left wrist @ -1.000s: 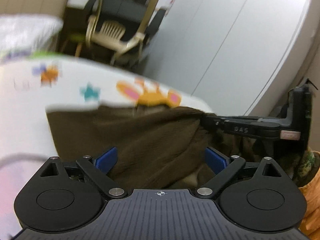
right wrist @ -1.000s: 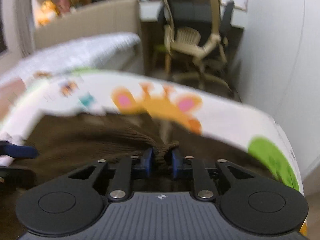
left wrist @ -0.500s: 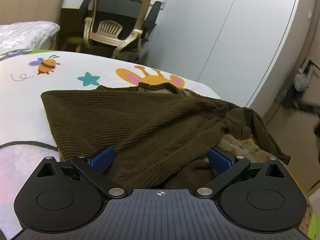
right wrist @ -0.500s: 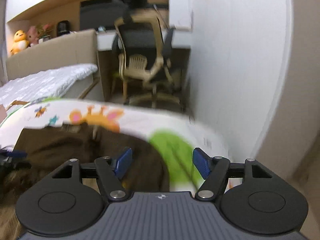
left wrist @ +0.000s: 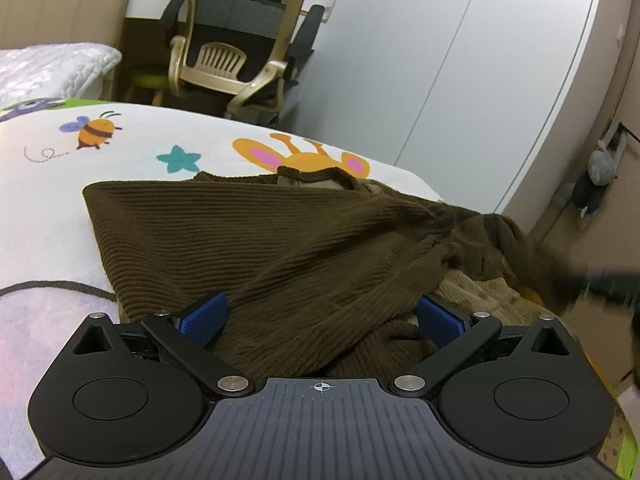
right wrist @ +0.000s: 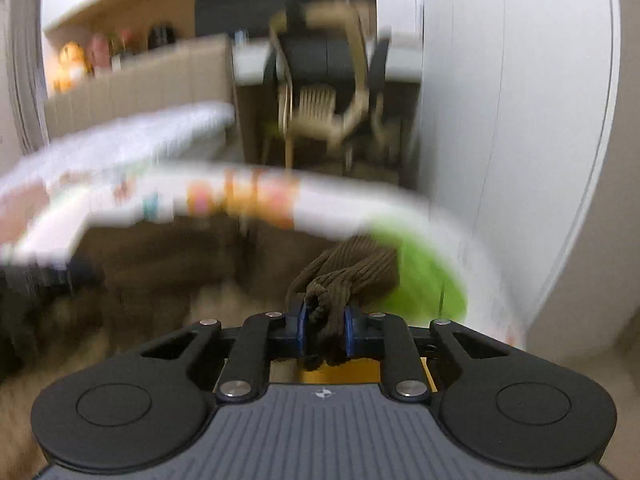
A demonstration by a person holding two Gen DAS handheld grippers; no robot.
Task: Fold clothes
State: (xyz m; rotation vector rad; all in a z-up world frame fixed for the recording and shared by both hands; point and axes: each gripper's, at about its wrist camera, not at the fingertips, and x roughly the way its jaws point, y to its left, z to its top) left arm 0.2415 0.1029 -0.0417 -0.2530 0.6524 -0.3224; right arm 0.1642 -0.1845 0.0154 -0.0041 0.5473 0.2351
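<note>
A brown ribbed sweater (left wrist: 260,248) lies partly folded on a white cartoon-print blanket (left wrist: 48,216). A lighter brown fleecy garment (left wrist: 484,300) lies under its right side. My left gripper (left wrist: 320,320) is open, its blue pads either side of the sweater's near fold, not gripping. My right gripper (right wrist: 325,330) is shut on a bunched end of the brown sweater (right wrist: 352,270), held above the blanket's green patch (right wrist: 428,280). The right wrist view is motion-blurred. A dark blur at the right edge of the left wrist view (left wrist: 592,284) appears to be my right gripper.
An office chair (left wrist: 236,44) stands beyond the blanket's far edge. White wardrobe doors (left wrist: 440,60) run along the right. A bed with a white quilt (left wrist: 48,68) is at far left. A grey plush toy (left wrist: 600,168) hangs at right.
My right gripper let go of the sweater, swung right while open, and has now shut on a bunched end of it. My left gripper stayed open and nearly still.
</note>
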